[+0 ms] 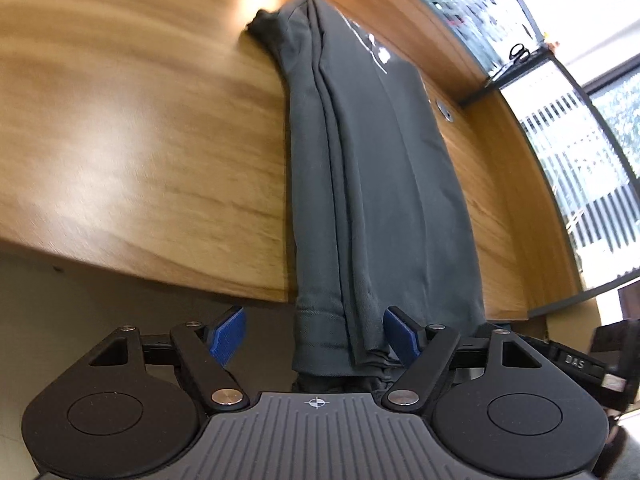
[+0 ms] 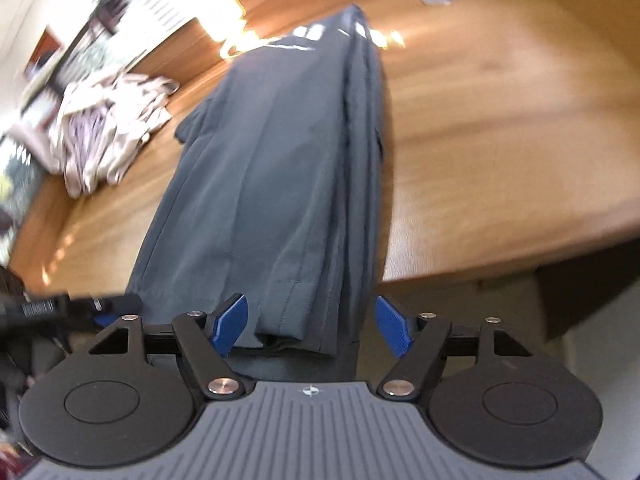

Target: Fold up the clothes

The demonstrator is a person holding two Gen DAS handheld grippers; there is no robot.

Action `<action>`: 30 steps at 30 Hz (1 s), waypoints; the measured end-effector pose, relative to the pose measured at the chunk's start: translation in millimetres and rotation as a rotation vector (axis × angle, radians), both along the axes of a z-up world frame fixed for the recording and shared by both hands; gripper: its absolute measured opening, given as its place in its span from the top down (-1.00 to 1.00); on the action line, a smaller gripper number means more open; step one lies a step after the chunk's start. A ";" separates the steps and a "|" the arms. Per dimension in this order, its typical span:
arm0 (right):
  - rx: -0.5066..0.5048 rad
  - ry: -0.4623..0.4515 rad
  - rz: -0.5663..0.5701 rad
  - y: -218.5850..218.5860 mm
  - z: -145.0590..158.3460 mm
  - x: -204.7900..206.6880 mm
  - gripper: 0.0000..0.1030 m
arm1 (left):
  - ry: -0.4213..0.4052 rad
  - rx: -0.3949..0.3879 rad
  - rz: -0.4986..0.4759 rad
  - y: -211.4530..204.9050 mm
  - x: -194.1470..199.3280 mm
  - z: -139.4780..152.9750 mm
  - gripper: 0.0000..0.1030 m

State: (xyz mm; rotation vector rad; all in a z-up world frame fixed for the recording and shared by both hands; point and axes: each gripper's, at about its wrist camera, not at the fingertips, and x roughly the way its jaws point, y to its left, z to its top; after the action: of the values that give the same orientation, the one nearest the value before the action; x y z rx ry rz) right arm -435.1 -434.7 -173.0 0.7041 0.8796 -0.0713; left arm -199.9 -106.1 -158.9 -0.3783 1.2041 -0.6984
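Observation:
A dark grey garment [image 1: 360, 184] lies folded lengthwise into a long strip on the wooden table [image 1: 140, 140]. Its near hem hangs over the table's front edge. My left gripper [image 1: 316, 336] is open just below that edge, and the hem's left part sits between its blue pads [image 1: 228, 336]. In the right wrist view the same garment [image 2: 272, 184] runs away from me. My right gripper [image 2: 312, 326] is open around the hem's right part, and its pads [image 2: 394, 330] do not press the cloth. Each view shows a bit of the other gripper at its side.
A pile of light, crumpled clothes [image 2: 108, 132] lies at the table's back left. Behind the table [image 2: 500, 140] stands a glass partition [image 1: 560, 128] with a wooden rail. A round cable port [image 1: 446, 112] is set into the tabletop beside the garment. Bare wood lies on both sides of the strip.

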 end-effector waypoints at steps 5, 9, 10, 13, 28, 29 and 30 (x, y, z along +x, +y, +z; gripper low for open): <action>0.156 -0.003 -0.070 -13.8 -29.7 2.1 -0.49 | 0.055 -0.026 0.015 -4.9 3.0 -17.8 -0.48; 0.240 -0.002 -0.114 -19.4 -50.9 4.0 -0.49 | 0.077 -0.041 0.028 -7.9 5.2 -25.6 -0.48; 0.272 -0.001 -0.123 -20.4 -56.6 4.4 -0.49 | 0.083 -0.048 0.028 -8.8 5.8 -27.0 -0.39; 0.364 0.000 -0.153 -22.7 -71.5 5.3 -0.35 | 0.122 -0.103 0.018 -8.8 7.7 -26.8 0.16; 0.590 0.129 -0.208 -29.7 3.6 24.7 0.57 | 0.400 -0.127 0.127 -1.2 39.8 37.7 0.35; 0.603 0.144 -0.228 -31.2 11.2 29.0 0.58 | 0.443 -0.127 0.153 -0.6 43.1 41.6 0.35; 0.615 0.159 -0.250 -32.8 18.5 33.4 0.59 | 0.494 -0.134 0.189 0.5 46.2 44.2 0.35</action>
State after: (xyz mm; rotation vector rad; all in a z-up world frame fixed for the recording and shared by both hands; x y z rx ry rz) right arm -401.6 -467.6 -154.4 1.3975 0.9690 -0.0806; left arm -153.8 -105.5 -114.7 -0.7993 1.5641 -0.5363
